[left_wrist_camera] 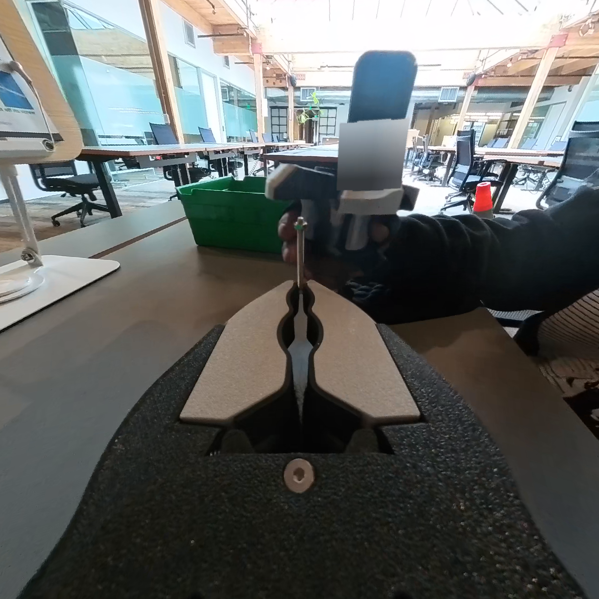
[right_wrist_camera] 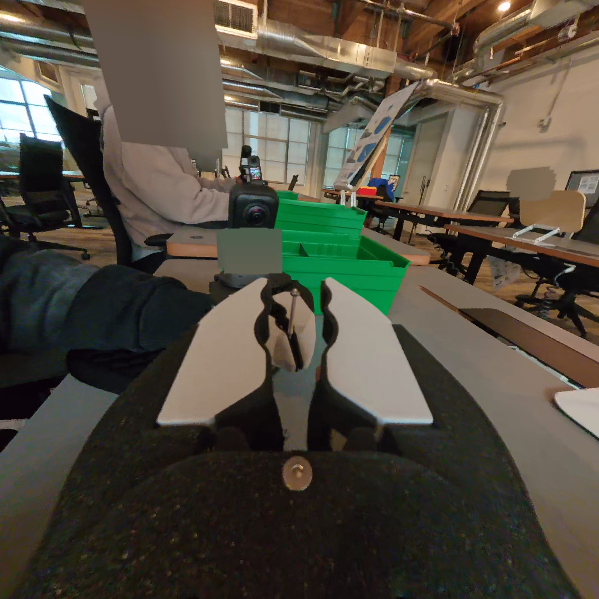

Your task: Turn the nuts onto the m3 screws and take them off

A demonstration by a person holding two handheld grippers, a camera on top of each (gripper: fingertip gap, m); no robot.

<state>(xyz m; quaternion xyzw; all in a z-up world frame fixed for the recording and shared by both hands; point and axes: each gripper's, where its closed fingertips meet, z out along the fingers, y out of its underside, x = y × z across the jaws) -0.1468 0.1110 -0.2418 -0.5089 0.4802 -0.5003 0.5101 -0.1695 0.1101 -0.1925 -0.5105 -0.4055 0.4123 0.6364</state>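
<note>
M3 screw (left_wrist_camera: 300,252) upright, shank pinched at the tips of the left gripper (left_wrist_camera: 301,287), jaws pressed together on it, nut (left_wrist_camera: 301,227) near its upper end, above the tabletop (left_wrist_camera: 129,324) near its right edge. Right gripper (right_wrist_camera: 295,293) facing it, jaws spread, holding nothing. Probably mid-turn, between grips. Next: closing squarely on the nut flats, then twisting without tilting the screw.

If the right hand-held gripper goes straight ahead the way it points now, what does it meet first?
Probably the screw that stands clamped in the left hand-held gripper: it lies between the right hand-held gripper's open fingers. The green bin is behind it; depth is uncertain.
</note>
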